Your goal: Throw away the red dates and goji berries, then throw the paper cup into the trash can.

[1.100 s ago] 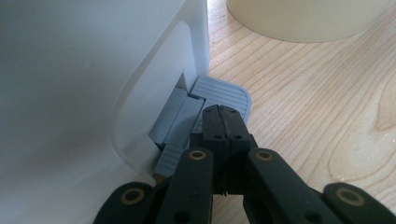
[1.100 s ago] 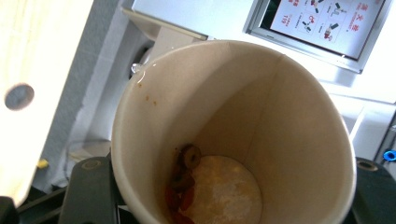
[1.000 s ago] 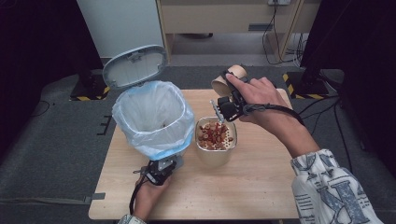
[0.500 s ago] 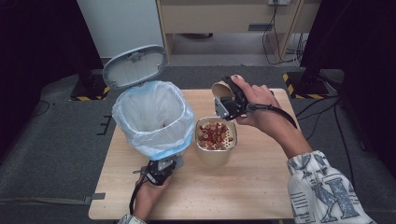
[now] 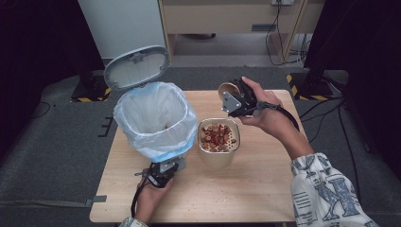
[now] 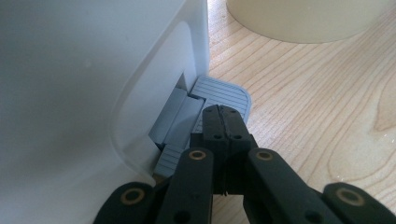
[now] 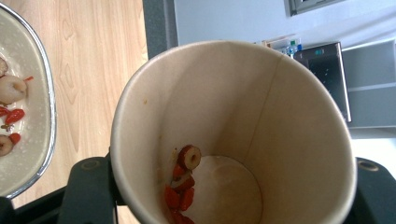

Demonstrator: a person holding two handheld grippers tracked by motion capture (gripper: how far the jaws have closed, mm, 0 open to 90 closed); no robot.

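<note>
Right claw (image 5: 235,100) tips cup over bowl; left claw (image 5: 163,174) holds bin pedal down

Right claw, clenched on the paper cup (image 7: 233,135) at upper centre of the high view, should tilt further so the stuck red bits (image 7: 182,186) slide into the metal-rimmed bowl (image 5: 218,137). Left claw, clenched shut, presses the ribbed grey pedal (image 6: 219,93); keep pressure steady. The bin (image 5: 156,118) is smooth white plastic, lined with a thin crinkled bag, on a wood-grain tabletop (image 5: 255,189).

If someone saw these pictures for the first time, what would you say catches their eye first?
Probably the white pedal bin with its blue-edged liner and raised lid, at the table's left; the shut left gripper presses its grey pedal. Beside the bin stands a strainer bowl heaped with red and pale fruit pieces. Behind the bowl, the right gripper holds a tilted paper cup with a few red bits stuck inside.
</note>
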